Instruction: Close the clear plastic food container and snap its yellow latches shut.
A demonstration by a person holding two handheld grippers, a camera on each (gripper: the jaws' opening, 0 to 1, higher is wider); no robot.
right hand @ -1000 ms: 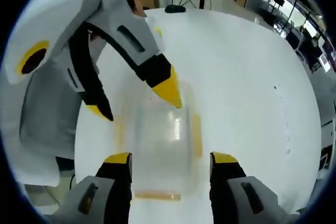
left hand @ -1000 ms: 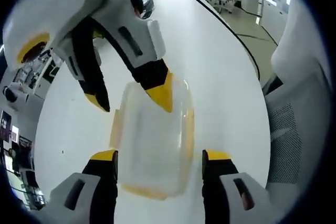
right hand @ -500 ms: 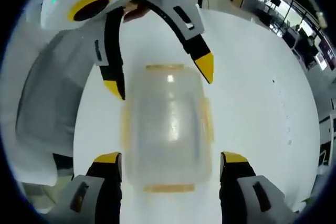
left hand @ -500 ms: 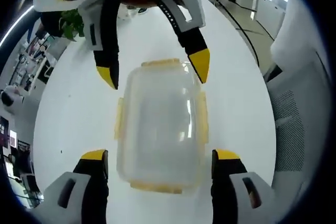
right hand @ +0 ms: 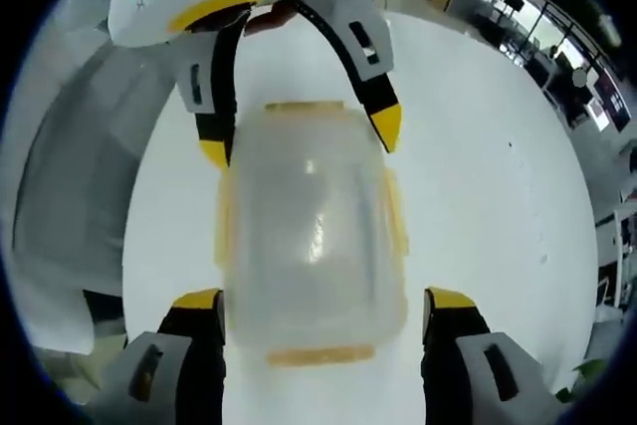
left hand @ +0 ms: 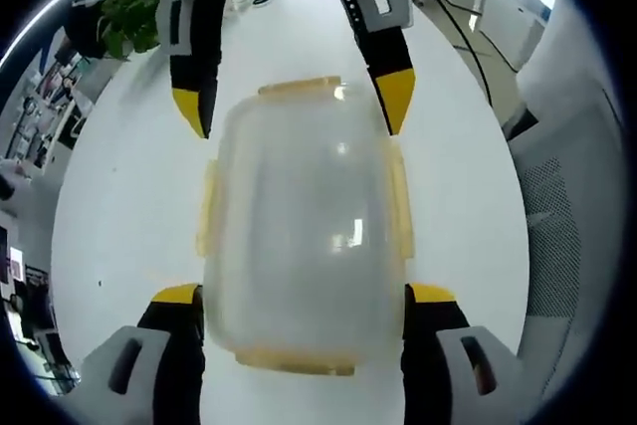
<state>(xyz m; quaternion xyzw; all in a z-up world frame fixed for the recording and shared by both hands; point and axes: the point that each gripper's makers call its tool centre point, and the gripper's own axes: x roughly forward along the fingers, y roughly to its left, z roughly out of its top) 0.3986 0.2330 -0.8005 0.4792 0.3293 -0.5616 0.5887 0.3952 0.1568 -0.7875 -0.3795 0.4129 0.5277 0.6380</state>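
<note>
We see the clear plastic container [left hand: 304, 236] lying on a white table [left hand: 129, 206], its lid on top and its yellow latches [left hand: 207, 208] sticking out along the sides and both ends. In the left gripper view, the left gripper [left hand: 304, 296] has its jaws spread wide, one yellow tip on each side of the container's near end, just beside its walls; we cannot tell whether they touch. At the container's far end the right gripper [left hand: 294, 106] reaches in from the opposite side, jaws also spread, its tips flanking the far corners. In the right gripper view the same container [right hand: 311, 236] sits between the right gripper's [right hand: 323, 298] parted jaws, and the left gripper [right hand: 299, 136] straddles the far end. An office chair [left hand: 572, 216] stands beside the table, beyond the container's right side.
</note>
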